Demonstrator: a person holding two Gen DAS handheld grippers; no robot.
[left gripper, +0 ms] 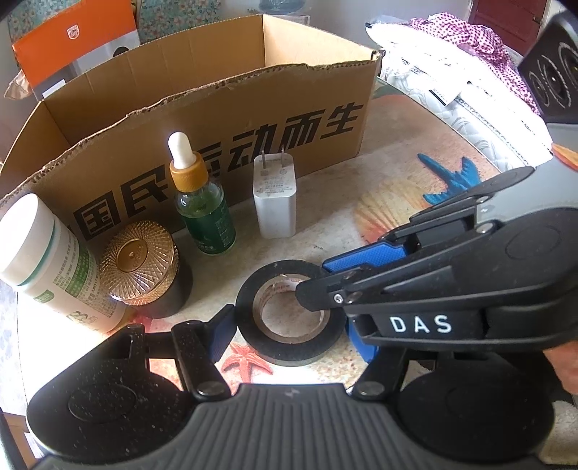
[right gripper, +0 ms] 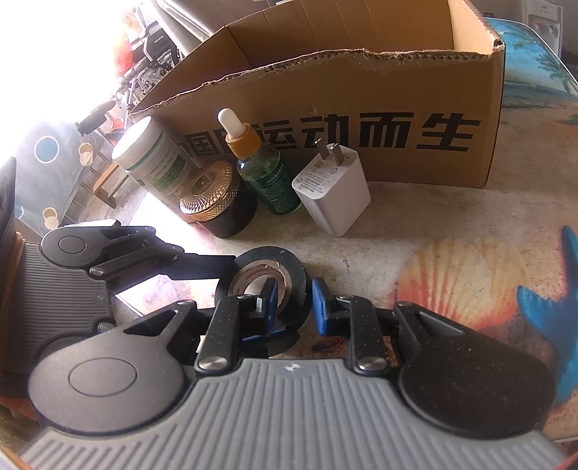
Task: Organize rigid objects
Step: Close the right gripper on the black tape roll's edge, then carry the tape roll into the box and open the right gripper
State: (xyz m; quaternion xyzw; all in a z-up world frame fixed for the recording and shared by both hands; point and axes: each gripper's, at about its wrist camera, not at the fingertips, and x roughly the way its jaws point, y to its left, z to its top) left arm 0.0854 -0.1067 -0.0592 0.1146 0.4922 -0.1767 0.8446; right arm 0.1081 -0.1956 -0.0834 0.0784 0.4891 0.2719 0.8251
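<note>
A black tape roll lies flat on the table between both grippers; it also shows in the right wrist view. My left gripper is open, its fingers on either side of the roll. My right gripper straddles the roll's wall, one blue pad inside the hole, one outside, and looks closed on it. Behind stand a white charger, a green dropper bottle, a gold-lidded black jar and a white pill bottle, in front of an open cardboard box.
The table has a seashell-print cover. An orange box stands behind the cardboard box. Patterned cloth and a black speaker are at the far right. The table's left edge lies near the pill bottle.
</note>
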